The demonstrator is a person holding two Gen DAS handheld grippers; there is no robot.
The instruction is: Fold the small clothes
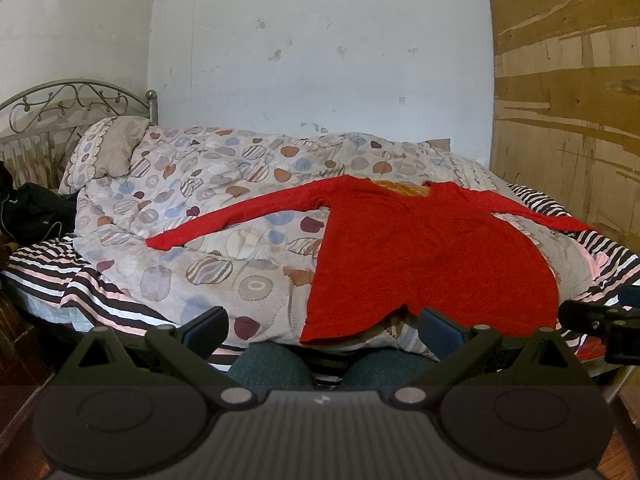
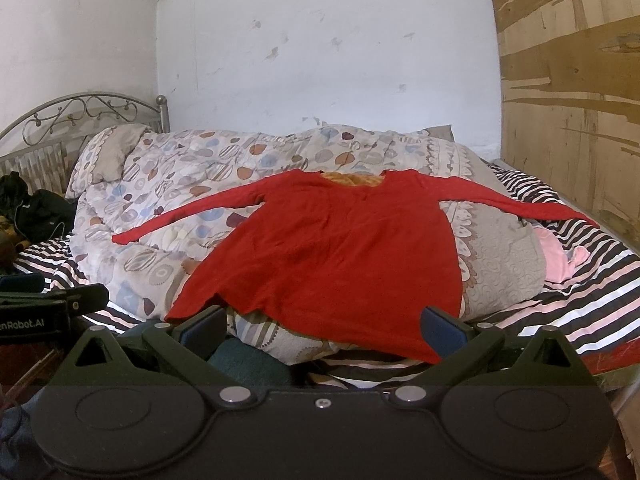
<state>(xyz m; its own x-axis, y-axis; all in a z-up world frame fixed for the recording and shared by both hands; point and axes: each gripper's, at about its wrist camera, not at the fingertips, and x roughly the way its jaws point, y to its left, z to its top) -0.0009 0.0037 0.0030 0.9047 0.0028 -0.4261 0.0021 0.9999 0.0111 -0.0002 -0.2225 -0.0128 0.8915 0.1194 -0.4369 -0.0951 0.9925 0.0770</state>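
White plaster wall (image 1: 320,52), scuffed and flaking, fills the space behind the bed, with a streaked brown plywood panel (image 1: 568,92) standing at its right. Below them lies the bed with its black, white and pink striped sheet (image 2: 580,300), closed at the far left by a curled grey metal headboard (image 1: 68,104). Over the sheet is heaped a pale quilted duvet printed with hearts and striped circles (image 1: 208,200), and a frilled pillow in matching fabric (image 1: 108,152) leans at its head end. On top of that duvet rests the long-sleeved red knit top (image 2: 340,248), laid flat and face down or face up I cannot tell, neckline toward the wall, both sleeves stretched out to the sides, its hem hanging just over the near edge of the duvet. A dark bundle of clothing (image 1: 36,208) sits on the bed near the headboard, and a small pink garment (image 2: 560,256) lies on the sheet to the right of the duvet. My left gripper (image 1: 324,326) hovers before the hem with its blue-padded jaws spread wide and nothing between them; my right gripper (image 2: 324,326) hangs likewise, jaws apart and empty, near the hem's right corner.
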